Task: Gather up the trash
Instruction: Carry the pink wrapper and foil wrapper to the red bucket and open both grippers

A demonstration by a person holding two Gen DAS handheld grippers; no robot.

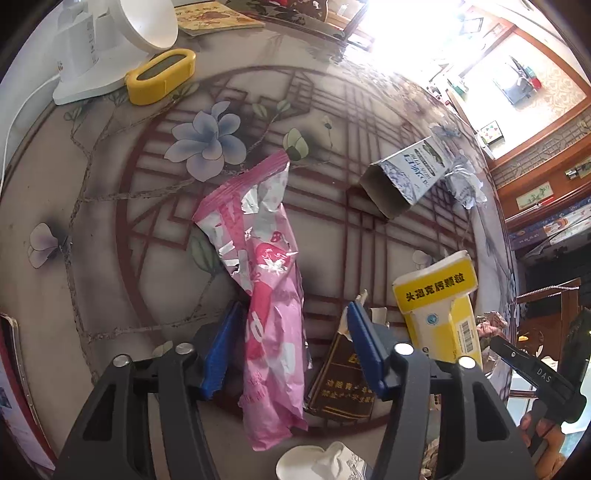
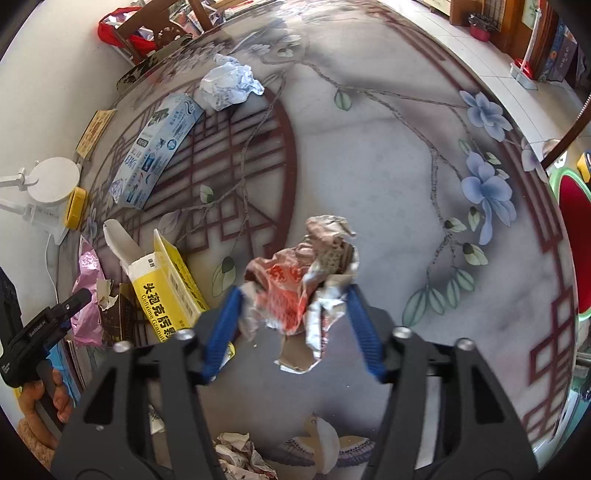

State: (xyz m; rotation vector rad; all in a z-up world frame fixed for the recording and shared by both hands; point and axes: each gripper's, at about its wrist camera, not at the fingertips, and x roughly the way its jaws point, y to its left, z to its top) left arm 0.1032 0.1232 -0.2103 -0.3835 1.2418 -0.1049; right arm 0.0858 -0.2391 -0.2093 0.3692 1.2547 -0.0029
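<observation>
Pink wrapper (image 1: pixel 271 295) lies between the half-open left gripper (image 1: pixel 291 314); right gripper (image 2: pixel 293 295) clenches crumpled wrapper (image 2: pixel 303 284).

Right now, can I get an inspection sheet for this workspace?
Surface: round glossy table with a flower and lattice print.
Job's things: pink wrapper between the left claw's pads; crumpled red-and-white wrapper between the right claw's pads; yellow box, blue box, paper ball, dark pack lying loose.
Clutter: white lamp base, yellow case, booklet.
Grippers: left claw open around the pink wrapper; right claw closed on the crumpled wrapper.
Cables: white cord from the lamp.
Surroundings: wooden chair, tiled floor.
</observation>
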